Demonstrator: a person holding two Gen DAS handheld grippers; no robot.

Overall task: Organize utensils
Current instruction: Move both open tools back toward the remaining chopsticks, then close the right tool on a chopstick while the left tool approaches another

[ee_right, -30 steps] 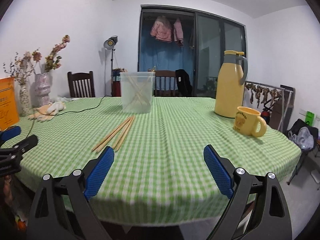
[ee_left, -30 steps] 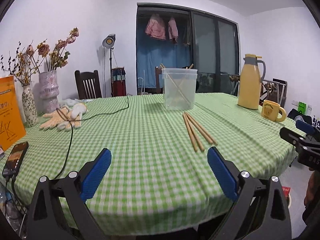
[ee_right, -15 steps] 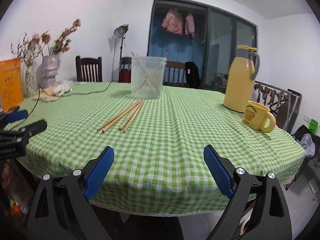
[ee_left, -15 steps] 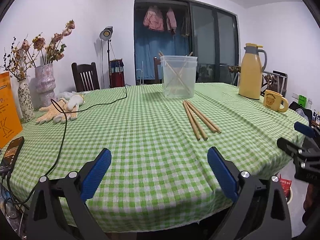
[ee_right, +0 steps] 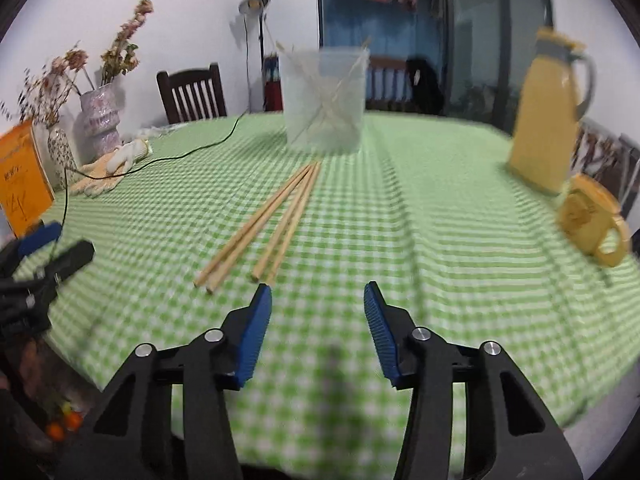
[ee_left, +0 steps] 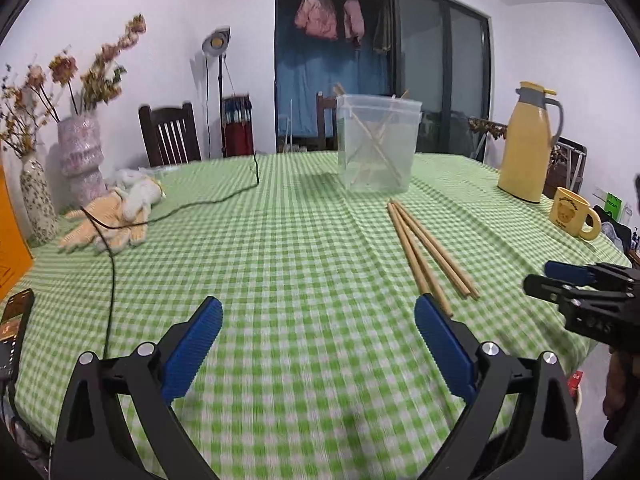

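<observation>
Wooden chopsticks [ee_right: 264, 226] lay loose on the bench [ee_right: 440, 240], before the tub [ee_right: 324, 100] holding others. Right tongs [ee_right: 316, 332], half-open and empty, pointed at their near ends, likely to grasp; left tongs [ee_left: 318, 344] gaped wide, empty.

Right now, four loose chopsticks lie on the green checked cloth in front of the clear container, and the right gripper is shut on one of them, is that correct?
Not quite: the right gripper is open and holds nothing, as the right wrist view shows. The four loose chopsticks do lie in front of the clear container.
</observation>
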